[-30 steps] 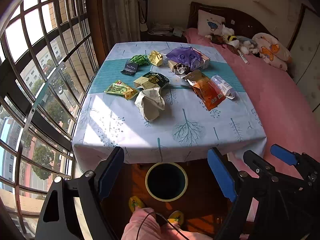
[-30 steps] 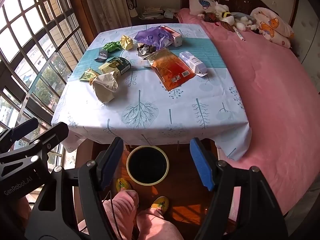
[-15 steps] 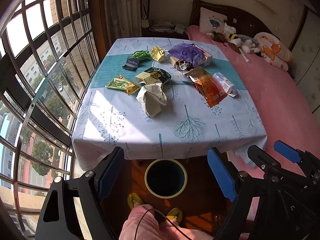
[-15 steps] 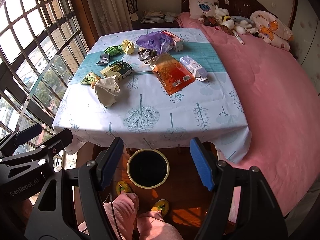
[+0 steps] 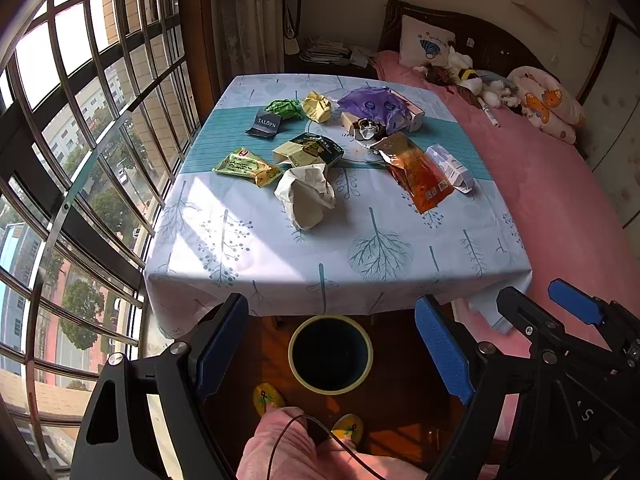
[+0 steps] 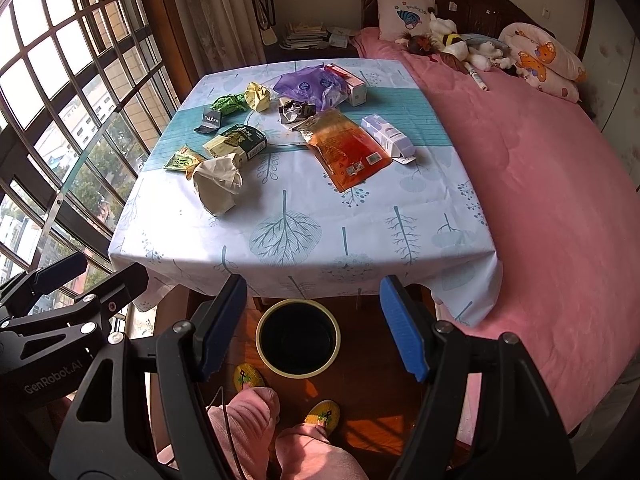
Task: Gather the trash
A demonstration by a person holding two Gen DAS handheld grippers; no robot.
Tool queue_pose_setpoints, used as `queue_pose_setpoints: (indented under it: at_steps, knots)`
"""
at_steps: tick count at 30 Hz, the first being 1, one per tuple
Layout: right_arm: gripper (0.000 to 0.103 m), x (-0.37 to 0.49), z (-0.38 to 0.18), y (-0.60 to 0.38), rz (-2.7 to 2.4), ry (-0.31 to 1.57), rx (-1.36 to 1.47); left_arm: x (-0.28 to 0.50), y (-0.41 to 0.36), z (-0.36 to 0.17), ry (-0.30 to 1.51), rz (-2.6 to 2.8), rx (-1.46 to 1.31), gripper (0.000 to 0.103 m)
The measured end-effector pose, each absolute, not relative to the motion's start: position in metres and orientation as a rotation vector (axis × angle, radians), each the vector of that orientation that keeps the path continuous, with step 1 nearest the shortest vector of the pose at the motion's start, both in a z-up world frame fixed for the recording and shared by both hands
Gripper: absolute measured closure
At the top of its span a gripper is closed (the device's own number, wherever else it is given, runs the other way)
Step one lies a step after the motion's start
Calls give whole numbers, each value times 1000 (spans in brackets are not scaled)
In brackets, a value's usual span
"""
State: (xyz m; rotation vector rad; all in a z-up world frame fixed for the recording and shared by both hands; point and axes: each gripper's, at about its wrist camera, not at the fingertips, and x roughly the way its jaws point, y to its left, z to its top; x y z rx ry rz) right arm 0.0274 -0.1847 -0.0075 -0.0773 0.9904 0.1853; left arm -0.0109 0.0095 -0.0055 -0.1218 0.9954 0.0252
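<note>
Both grippers, left gripper (image 5: 331, 354) and right gripper (image 6: 310, 326), are gaping wide and empty, hovering above the bin (image 6: 298, 338), with the littered table (image 6: 304, 248) lying ahead.

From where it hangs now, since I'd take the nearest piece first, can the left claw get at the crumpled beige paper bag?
Probably yes. The left claw is open and empty, and the crumpled beige paper bag lies nearest the front edge with bare tablecloth before it; it only needs moving forward.
</note>
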Motion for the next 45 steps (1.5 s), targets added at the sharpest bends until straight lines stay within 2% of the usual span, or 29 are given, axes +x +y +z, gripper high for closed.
queue_pose_setpoints:
  at_steps: [45]
  knots:
    - [35,30,-1,-181,195,978,-75,0,11,3,991,26,-123,16]
